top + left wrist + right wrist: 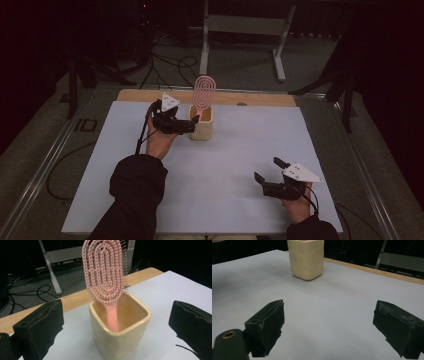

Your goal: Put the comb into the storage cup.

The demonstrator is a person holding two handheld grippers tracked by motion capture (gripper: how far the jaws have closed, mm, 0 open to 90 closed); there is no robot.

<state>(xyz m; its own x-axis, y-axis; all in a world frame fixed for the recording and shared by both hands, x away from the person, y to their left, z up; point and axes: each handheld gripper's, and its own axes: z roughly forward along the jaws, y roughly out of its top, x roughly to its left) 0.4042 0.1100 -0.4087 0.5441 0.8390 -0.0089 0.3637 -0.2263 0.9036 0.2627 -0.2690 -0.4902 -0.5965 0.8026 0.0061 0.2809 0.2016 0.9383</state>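
Observation:
A cream square cup [201,127] stands near the back of the white table sheet [235,150]. A pink oval hairbrush [204,91] stands in it, handle down, head leaning above the rim. My left gripper [190,125] is open right beside the cup's left side. In the left gripper view, the cup [120,330] and brush [105,272] sit between the spread jaws, with gaps on both sides. My right gripper [267,169] is open and empty low over the sheet at the front right. The right gripper view shows the cup [306,260] far ahead of the right gripper [329,322].
A bare wooden strip [260,98] runs along the table's far edge. Beyond it, a metal frame stand [245,25] and loose cables [170,65] lie on the floor. Open sheet stretches between the two grippers.

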